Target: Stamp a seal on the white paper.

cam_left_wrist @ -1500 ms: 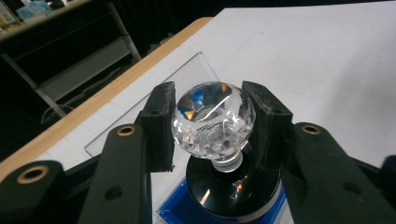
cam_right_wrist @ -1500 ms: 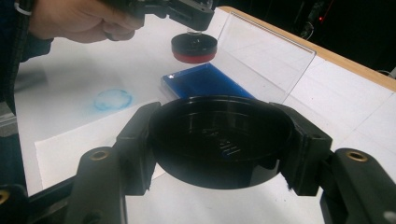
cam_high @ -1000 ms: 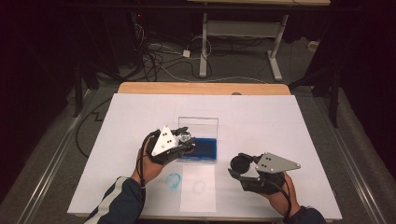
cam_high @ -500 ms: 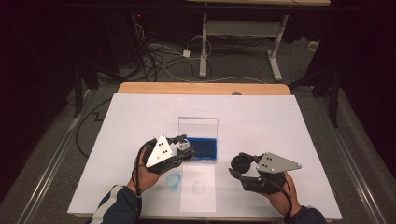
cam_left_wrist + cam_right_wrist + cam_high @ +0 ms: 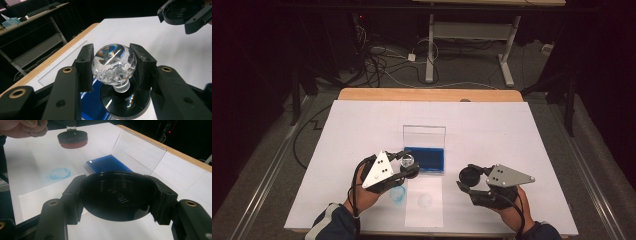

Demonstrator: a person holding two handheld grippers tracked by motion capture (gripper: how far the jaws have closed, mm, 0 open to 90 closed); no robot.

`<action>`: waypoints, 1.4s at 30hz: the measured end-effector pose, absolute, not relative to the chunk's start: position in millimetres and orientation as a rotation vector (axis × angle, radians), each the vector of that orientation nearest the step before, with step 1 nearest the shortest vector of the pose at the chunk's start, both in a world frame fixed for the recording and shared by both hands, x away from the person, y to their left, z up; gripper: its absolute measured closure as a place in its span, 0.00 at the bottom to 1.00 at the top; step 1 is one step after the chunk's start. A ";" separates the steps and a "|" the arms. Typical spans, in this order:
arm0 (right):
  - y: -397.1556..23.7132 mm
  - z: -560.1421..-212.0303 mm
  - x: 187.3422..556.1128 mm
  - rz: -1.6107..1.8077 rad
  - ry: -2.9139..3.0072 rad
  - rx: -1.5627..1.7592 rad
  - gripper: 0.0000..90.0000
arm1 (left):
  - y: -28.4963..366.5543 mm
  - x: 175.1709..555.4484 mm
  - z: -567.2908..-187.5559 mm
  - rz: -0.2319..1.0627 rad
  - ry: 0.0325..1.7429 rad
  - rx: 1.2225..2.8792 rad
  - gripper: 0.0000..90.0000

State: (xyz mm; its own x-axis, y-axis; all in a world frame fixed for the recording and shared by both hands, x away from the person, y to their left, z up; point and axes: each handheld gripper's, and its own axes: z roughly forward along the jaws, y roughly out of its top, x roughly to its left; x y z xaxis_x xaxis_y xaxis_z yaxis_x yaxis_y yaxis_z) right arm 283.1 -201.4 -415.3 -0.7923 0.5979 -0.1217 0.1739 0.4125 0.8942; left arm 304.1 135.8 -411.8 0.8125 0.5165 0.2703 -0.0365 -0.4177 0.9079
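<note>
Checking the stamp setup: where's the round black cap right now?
The round black cap sits clamped in the right gripper, at the high view's lower right, right of the blue ink pad.

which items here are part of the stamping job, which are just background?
In play: stamp in left gripper; black cap in right gripper; blue ink pad; paper sheet.
Background: floor cables; white desk frame.

Your high view looks forward and down on the whole white table (image 5: 492,130) from above your side. Your left gripper view sits close behind its jaws, facing across the table's wooden edge. Your right gripper view looks low toward the blue ink pad (image 5: 107,165), also seen from above (image 5: 426,159).
</note>
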 end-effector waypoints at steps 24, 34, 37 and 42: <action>-201.5 -414.7 282.0 1.344 2.249 0.651 0.43 | 132.1 288.8 -418.1 0.604 0.327 1.937 0.61; -200.4 -414.9 281.3 1.341 2.255 0.646 0.43 | 132.6 282.8 -421.9 0.596 0.315 1.942 0.61; -200.1 -415.0 281.3 1.338 2.259 0.644 0.43 | 131.3 280.7 -423.9 0.590 0.309 1.947 0.61; -198.9 -415.5 280.9 1.338 2.262 0.640 0.43 | 127.6 278.4 -428.9 0.570 0.289 1.965 0.61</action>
